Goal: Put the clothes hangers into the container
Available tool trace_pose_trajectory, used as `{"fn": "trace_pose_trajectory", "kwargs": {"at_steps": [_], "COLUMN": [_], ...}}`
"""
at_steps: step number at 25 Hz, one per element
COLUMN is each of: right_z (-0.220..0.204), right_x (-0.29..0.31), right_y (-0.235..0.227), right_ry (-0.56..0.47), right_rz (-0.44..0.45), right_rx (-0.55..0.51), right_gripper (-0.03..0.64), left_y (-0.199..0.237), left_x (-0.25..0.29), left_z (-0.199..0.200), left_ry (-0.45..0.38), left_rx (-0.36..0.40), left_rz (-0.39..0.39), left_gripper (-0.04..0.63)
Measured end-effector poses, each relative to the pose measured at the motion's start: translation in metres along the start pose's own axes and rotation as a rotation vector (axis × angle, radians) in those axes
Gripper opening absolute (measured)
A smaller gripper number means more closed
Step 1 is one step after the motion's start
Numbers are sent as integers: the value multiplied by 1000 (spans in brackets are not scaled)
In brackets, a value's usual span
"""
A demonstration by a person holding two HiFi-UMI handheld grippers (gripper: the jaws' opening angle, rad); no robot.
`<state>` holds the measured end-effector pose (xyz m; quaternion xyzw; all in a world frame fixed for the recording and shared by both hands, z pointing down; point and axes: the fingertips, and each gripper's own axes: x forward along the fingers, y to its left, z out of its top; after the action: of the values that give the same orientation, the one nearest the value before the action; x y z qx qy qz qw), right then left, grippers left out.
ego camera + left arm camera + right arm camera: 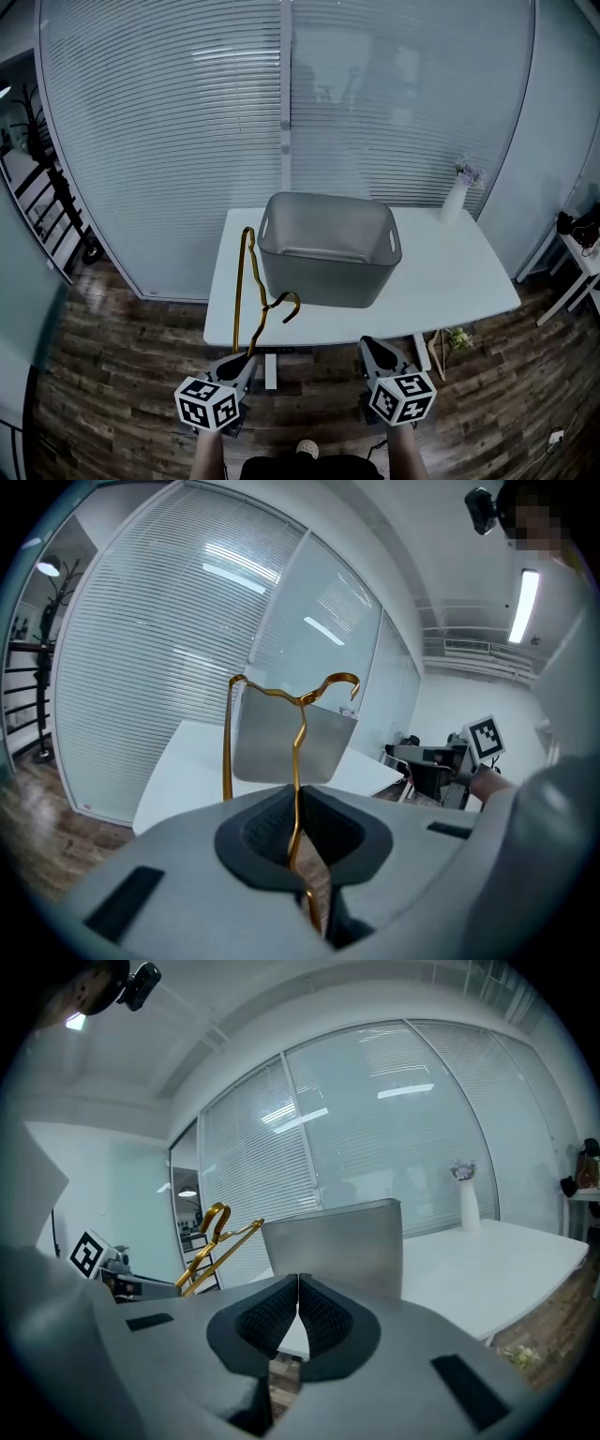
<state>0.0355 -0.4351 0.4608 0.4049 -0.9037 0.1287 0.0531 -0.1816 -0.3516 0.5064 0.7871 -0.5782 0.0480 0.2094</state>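
Observation:
A gold wire hanger (pixel 251 291) stands up from my left gripper (pixel 246 358), whose jaws are shut on its thin bar. In the left gripper view the hanger (pixel 296 752) rises from between the pads, its hook curling to the right at the top. The hanger is held in the air at the table's front left, just left of the grey container (pixel 328 247). The container is an open plastic bin with handle slots, and no hanger shows inside it. My right gripper (pixel 373 349) is shut with nothing in it, in front of the table. Its view shows the hanger (pixel 214 1241) and the container (pixel 336 1241).
The white table (pixel 450 281) carries the bin and a white vase with flowers (pixel 457 195) at its back right. Behind it runs a glass wall with blinds. A coat stand (pixel 47 178) is at the left, a white shelf (pixel 581 253) at the right. Wood floor lies below.

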Motion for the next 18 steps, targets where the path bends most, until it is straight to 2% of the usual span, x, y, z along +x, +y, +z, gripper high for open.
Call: {"fn": "trace_pose_trajectory", "kwargs": {"at_steps": [6, 11, 13, 18], "right_z": [15, 26, 29, 41], "right_x": [12, 10, 12, 16], "right_y": [-9, -4, -4, -3], "right_ry": [-21, -38, -44, -57], "right_rz": [34, 64, 68, 100], "right_rx": [-48, -96, -112, -111], "right_gripper": [29, 28, 29, 28], "left_y": [-1, 0, 0, 0], "left_x": [3, 1, 2, 10], "left_z": [14, 31, 38, 57], "left_ry": [-34, -39, -44, -65], "left_rx": [34, 104, 129, 127], "left_rz": [19, 35, 31, -8], "left_gripper": [23, 23, 23, 23]}}
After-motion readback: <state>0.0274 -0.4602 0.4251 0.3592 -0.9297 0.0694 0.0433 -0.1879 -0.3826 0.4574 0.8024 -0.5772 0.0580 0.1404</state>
